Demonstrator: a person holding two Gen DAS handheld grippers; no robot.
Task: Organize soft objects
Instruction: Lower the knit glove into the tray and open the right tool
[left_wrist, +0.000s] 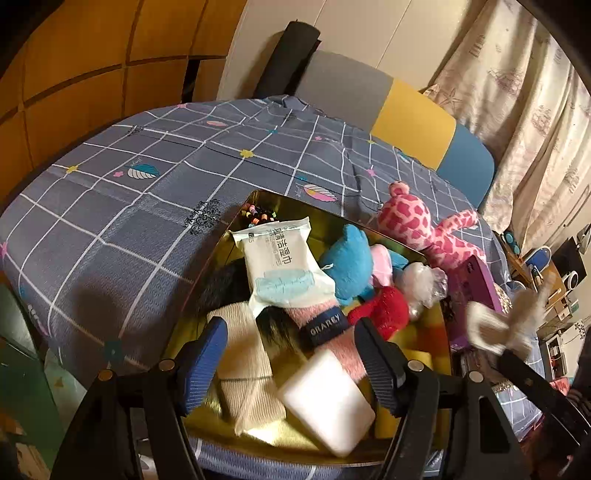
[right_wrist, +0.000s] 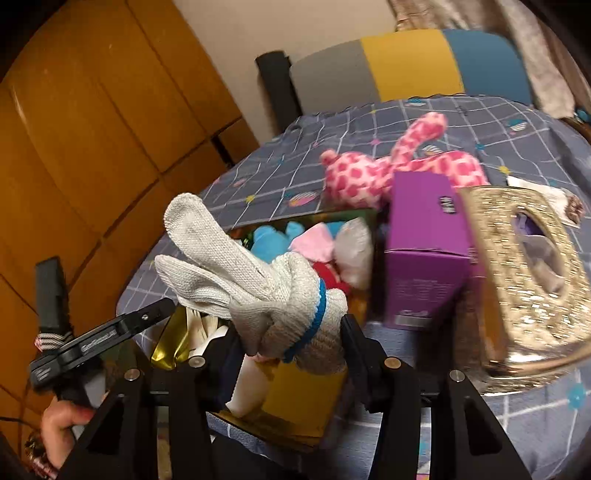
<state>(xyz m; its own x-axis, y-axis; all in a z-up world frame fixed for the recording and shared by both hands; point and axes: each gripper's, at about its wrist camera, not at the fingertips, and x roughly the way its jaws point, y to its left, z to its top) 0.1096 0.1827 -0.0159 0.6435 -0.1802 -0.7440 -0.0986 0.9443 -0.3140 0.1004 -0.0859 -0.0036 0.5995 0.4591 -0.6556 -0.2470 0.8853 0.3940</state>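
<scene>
Soft toys and cloths fill the gold box on the bed, with a wet-wipe pack lying on top. Above it the left hand-held gripper hangs with jaws apart, gripping nothing. Beside it, the right hand-held gripper is clamped on a white knit glove. A pink spotted plush lies just beyond the box.

Bed (checked sheet), gold tray, perhaps boxes
</scene>
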